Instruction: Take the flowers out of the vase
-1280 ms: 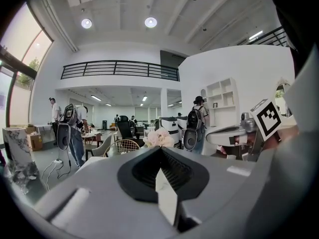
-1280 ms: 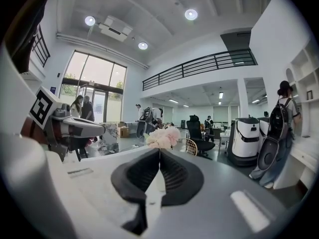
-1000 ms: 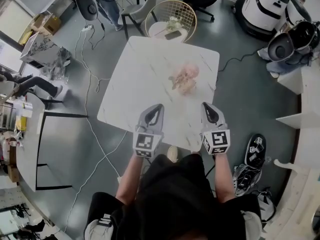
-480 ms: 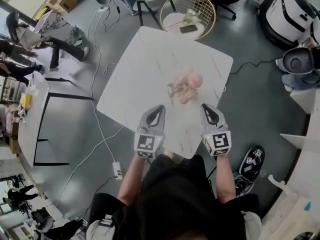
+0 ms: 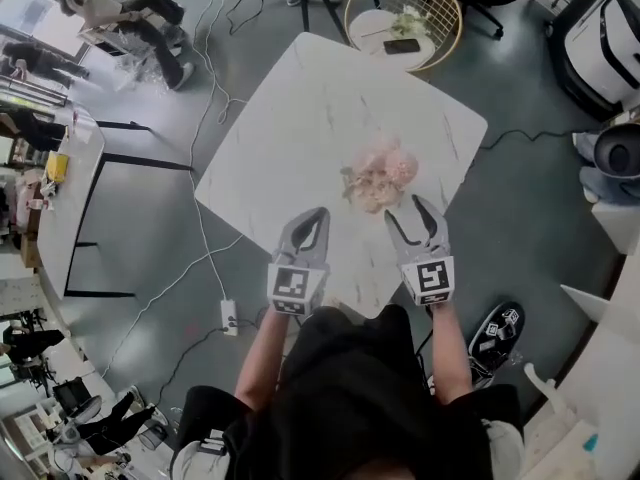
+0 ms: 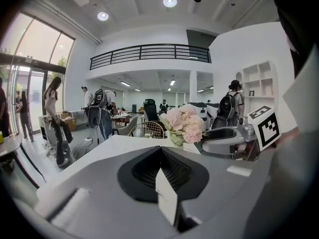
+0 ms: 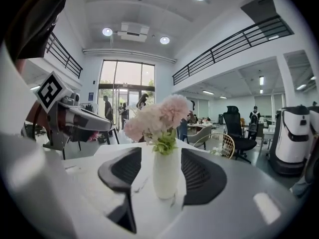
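Observation:
Pink flowers point(image 5: 380, 168) stand in a small white vase point(image 7: 166, 173) on the white marble table point(image 5: 300, 118). In the right gripper view the blooms point(image 7: 157, 114) rise above the vase, which shows framed between the two dark pads but stands a little ahead of them, untouched. My right gripper point(image 5: 408, 211) is open just short of the flowers; its jaws have just been opening, with nothing gripped. My left gripper point(image 5: 314, 218) hovers over the table's near edge, left of the vase, jaws shut and empty. The left gripper view shows the flowers point(image 6: 182, 123) ahead to the right, beside the right gripper point(image 6: 224, 136).
Beyond the table's far corner stands a round wire-backed chair point(image 5: 403, 8) holding a phone and a small plant. Cables and a power strip point(image 5: 229, 317) lie on the floor to the left. Shoes point(image 5: 497, 330) lie at the right. People stand at the upper left.
The right gripper's jaws went from shut to open. Both grippers have come nearer to the flowers, the right one more. The left gripper's jaws stayed shut.

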The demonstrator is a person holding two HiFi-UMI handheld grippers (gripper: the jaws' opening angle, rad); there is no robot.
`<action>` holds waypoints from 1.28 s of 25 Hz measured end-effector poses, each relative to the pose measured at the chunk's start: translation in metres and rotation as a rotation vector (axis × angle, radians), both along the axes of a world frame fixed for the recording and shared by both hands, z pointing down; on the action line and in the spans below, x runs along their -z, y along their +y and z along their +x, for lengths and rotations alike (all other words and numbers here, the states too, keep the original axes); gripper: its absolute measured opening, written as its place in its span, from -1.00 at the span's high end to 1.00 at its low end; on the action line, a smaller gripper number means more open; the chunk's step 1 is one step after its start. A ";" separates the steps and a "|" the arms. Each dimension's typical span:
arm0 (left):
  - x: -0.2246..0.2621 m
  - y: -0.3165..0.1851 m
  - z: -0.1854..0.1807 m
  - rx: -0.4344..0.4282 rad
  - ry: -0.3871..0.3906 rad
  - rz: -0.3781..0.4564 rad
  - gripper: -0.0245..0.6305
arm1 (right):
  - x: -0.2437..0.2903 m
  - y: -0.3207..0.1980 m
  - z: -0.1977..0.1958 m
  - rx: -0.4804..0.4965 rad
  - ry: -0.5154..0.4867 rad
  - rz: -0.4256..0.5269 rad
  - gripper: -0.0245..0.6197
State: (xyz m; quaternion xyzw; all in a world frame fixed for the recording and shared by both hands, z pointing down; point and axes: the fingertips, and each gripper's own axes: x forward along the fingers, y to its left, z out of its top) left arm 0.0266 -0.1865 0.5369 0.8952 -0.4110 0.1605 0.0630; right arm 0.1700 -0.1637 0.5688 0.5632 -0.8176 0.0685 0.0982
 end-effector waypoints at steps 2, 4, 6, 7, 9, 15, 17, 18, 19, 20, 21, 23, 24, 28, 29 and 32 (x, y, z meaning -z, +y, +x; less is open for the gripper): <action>-0.002 -0.001 0.000 0.012 -0.004 -0.003 0.90 | -0.002 -0.006 0.000 0.008 0.000 0.003 0.12; -0.003 -0.002 0.000 0.023 -0.004 -0.006 0.90 | -0.002 -0.012 0.000 0.011 -0.002 0.011 0.01; -0.004 -0.004 -0.001 0.036 -0.003 -0.009 0.90 | -0.002 -0.018 0.000 0.016 -0.003 0.023 -0.08; -0.005 -0.005 -0.002 0.043 -0.003 -0.011 0.90 | -0.003 -0.021 -0.001 0.021 -0.005 0.025 -0.12; -0.007 -0.008 -0.004 0.056 -0.004 -0.015 0.90 | -0.004 -0.028 -0.003 0.036 -0.005 0.025 -0.19; -0.011 -0.011 -0.013 0.103 -0.008 -0.025 0.90 | -0.008 -0.043 -0.012 0.086 0.003 0.022 -0.21; -0.012 -0.013 -0.016 0.117 -0.010 -0.025 0.90 | -0.008 -0.047 -0.014 0.097 0.005 0.021 -0.21; -0.012 -0.015 -0.017 0.124 -0.011 -0.026 0.90 | -0.008 -0.049 -0.014 0.101 0.006 0.020 -0.21; -0.012 -0.017 -0.018 0.131 -0.010 -0.027 0.90 | -0.008 -0.052 -0.015 0.105 0.006 0.019 -0.21; -0.012 -0.018 -0.019 0.138 -0.006 -0.030 0.90 | -0.008 -0.055 -0.016 0.110 0.005 0.018 -0.21; -0.012 -0.020 -0.020 0.146 -0.001 -0.035 0.90 | -0.008 -0.057 -0.016 0.115 0.004 0.018 -0.21; -0.015 -0.023 -0.023 0.161 0.003 -0.043 0.90 | -0.010 -0.062 -0.017 0.126 0.003 0.015 -0.21; -0.016 -0.024 -0.024 0.166 0.001 -0.045 0.90 | -0.011 -0.065 -0.018 0.132 0.003 0.014 -0.21; -0.018 -0.029 -0.026 0.181 -0.001 -0.050 0.90 | -0.011 -0.071 -0.022 0.160 0.010 0.022 -0.21; -0.019 -0.030 -0.025 0.183 -0.001 -0.051 0.90 | -0.010 -0.072 -0.023 0.166 0.010 0.028 -0.21; -0.019 -0.033 -0.023 0.187 -0.003 -0.051 0.90 | -0.008 -0.074 -0.025 0.177 -0.013 0.040 -0.21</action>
